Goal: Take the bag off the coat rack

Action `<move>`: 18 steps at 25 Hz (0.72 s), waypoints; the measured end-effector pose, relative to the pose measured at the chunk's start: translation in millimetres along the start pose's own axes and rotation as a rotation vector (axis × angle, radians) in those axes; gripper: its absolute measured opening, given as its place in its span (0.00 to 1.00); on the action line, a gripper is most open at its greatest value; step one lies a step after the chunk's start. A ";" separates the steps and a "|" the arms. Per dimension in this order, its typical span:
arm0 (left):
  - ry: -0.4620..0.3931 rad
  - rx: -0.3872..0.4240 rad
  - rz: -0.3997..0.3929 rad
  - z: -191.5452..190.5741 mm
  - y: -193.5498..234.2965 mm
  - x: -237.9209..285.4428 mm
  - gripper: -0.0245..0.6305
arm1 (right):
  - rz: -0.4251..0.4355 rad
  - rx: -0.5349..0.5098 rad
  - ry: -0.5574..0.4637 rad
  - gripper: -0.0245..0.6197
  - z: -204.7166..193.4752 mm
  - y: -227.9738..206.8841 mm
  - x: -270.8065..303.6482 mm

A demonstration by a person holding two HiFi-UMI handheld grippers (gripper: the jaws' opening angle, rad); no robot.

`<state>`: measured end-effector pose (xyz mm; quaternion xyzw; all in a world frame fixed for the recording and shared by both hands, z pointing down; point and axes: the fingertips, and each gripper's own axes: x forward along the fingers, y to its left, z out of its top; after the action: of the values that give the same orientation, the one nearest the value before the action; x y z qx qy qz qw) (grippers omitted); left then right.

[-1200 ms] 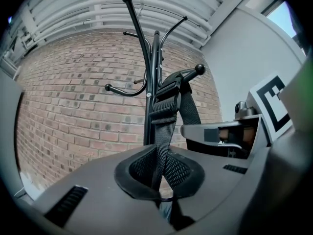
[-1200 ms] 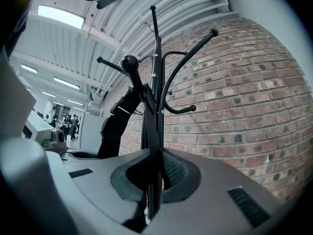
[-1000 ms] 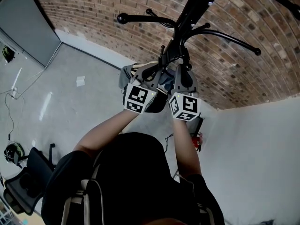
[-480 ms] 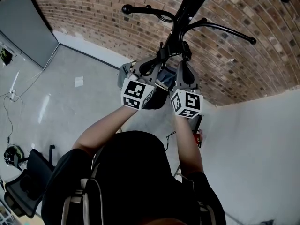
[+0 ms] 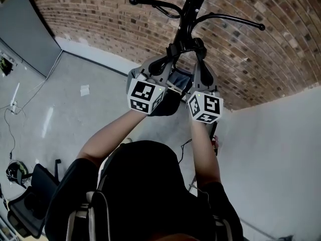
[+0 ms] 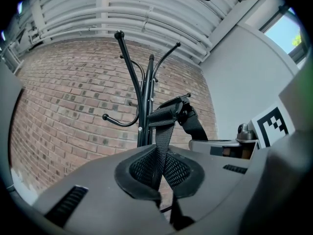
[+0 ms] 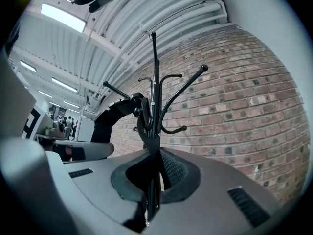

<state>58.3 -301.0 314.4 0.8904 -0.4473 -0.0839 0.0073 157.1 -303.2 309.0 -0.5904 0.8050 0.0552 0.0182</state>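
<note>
Bag strap (image 6: 160,124) | clamped in left gripper (image 6: 157,173) jaws | right gripper (image 7: 151,175) likewise

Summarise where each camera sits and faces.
Head view: on the person's head, facing coat rack and brick wall; shows their head, forearms, left gripper, right gripper.
Left gripper view: on left gripper, looking up along jaws shut on bag strap, at rack.
Right gripper view: on right gripper, same, from the opposite side.
Gripper views share rack, strap, wall.
</note>
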 end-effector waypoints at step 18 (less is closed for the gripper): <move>-0.044 -0.001 0.035 32.5 -3.2 -30.4 0.07 | -0.035 -0.006 -0.059 0.07 31.7 0.3 -34.0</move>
<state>38.0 -272.8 286.5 0.8805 -0.4625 -0.1037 -0.0004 165.9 -267.3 280.8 -0.6027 0.7934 0.0747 0.0409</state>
